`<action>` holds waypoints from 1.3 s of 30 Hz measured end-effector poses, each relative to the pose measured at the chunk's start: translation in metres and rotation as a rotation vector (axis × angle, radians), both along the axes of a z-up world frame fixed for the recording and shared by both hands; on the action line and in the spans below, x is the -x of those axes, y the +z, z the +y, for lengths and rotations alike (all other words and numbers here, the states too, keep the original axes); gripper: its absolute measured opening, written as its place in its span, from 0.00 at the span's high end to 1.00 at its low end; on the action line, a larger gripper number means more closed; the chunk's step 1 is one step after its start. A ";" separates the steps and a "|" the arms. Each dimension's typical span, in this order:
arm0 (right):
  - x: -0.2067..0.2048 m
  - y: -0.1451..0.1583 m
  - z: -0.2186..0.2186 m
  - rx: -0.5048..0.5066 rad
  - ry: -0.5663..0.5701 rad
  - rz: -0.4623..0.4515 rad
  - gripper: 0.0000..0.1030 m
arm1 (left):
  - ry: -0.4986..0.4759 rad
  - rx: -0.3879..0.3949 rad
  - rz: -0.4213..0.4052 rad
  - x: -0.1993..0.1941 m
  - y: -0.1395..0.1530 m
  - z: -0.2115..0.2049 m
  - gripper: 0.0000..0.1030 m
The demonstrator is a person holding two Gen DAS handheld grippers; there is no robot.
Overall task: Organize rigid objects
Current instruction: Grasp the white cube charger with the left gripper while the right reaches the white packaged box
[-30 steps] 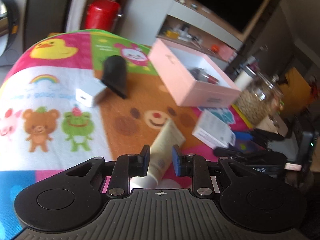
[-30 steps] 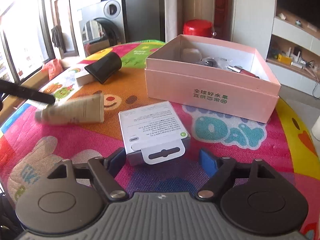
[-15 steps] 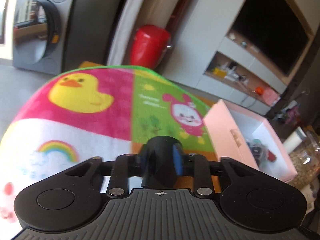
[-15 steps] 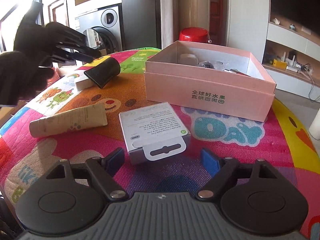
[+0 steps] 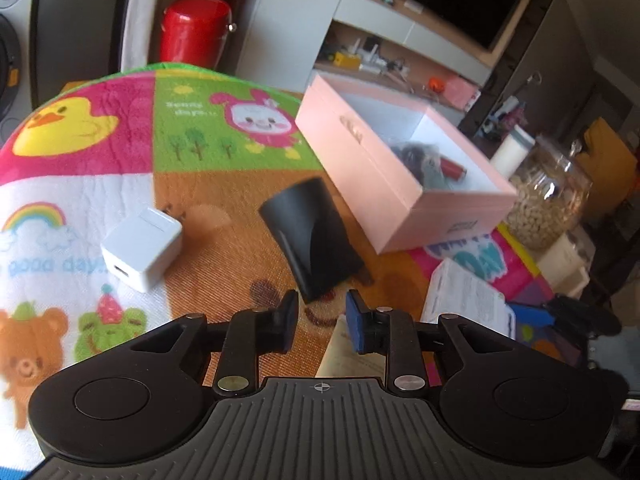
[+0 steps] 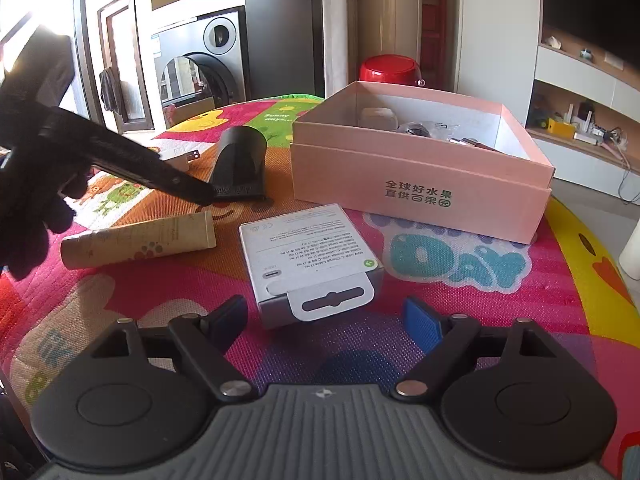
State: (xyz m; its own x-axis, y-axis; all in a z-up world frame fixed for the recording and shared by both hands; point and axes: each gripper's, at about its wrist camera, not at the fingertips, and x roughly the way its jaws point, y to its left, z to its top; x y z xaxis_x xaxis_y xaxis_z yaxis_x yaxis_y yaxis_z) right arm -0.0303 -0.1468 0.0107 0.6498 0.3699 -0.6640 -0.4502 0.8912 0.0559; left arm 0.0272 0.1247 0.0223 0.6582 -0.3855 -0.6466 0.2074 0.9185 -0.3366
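Observation:
A black nozzle-shaped piece [image 5: 312, 236] lies on the colourful mat just beyond my left gripper [image 5: 322, 326]. The left jaws are closing, with nothing between the pads. In the right wrist view the left gripper [image 6: 200, 196], held by a black-gloved hand [image 6: 28, 200], has its tip at the black piece's [image 6: 240, 160] near end. A white charger [image 5: 142, 248] sits left of it, and a cream tube [image 5: 348, 356] lies under the left fingers. My right gripper [image 6: 324, 318] is open wide behind a white retail package [image 6: 312, 264]. The open pink box [image 6: 420, 184] holds small items.
A glass jar of grains [image 5: 548, 204] and a white bottle [image 5: 512, 152] stand beyond the pink box [image 5: 400, 184] at the table's right edge. A red canister [image 6: 390, 68] is behind the table. The mat's [image 6: 520, 300] round rim drops off on every side.
My left gripper went from the tube to the black piece, took it between its fingers, then drew back. The black piece has turned and shifted off the charger. The right gripper stayed put.

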 end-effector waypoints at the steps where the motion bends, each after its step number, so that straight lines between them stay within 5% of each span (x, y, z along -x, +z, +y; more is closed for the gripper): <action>1: 0.000 0.000 0.000 0.000 0.001 0.001 0.16 | 0.033 -0.012 -0.033 0.003 0.006 0.006 0.72; 5: -0.001 -0.001 0.001 0.003 0.005 0.002 0.16 | 0.175 -0.179 -0.133 -0.002 0.020 0.029 0.72; 8: -0.001 -0.001 0.001 0.003 0.005 0.002 0.15 | 0.243 -0.188 -0.119 -0.017 0.016 0.053 0.72; 14: -0.001 -0.001 0.001 0.003 0.006 0.003 0.15 | 0.148 -0.112 -0.067 -0.026 0.001 0.058 0.63; 19: -0.001 -0.001 0.002 0.005 0.007 0.003 0.14 | 0.060 -0.252 -0.078 -0.018 -0.009 0.027 0.63; 23: -0.001 -0.001 0.002 0.005 0.007 0.004 0.14 | 0.108 -0.219 -0.079 -0.026 -0.009 0.026 0.63; 28: -0.002 -0.002 0.004 0.001 0.031 0.029 0.02 | 0.100 -0.296 -0.095 -0.025 -0.010 0.014 0.63; 39: -0.002 -0.002 0.008 0.034 0.064 0.039 0.02 | 0.131 -0.143 -0.070 0.055 -0.010 0.027 0.64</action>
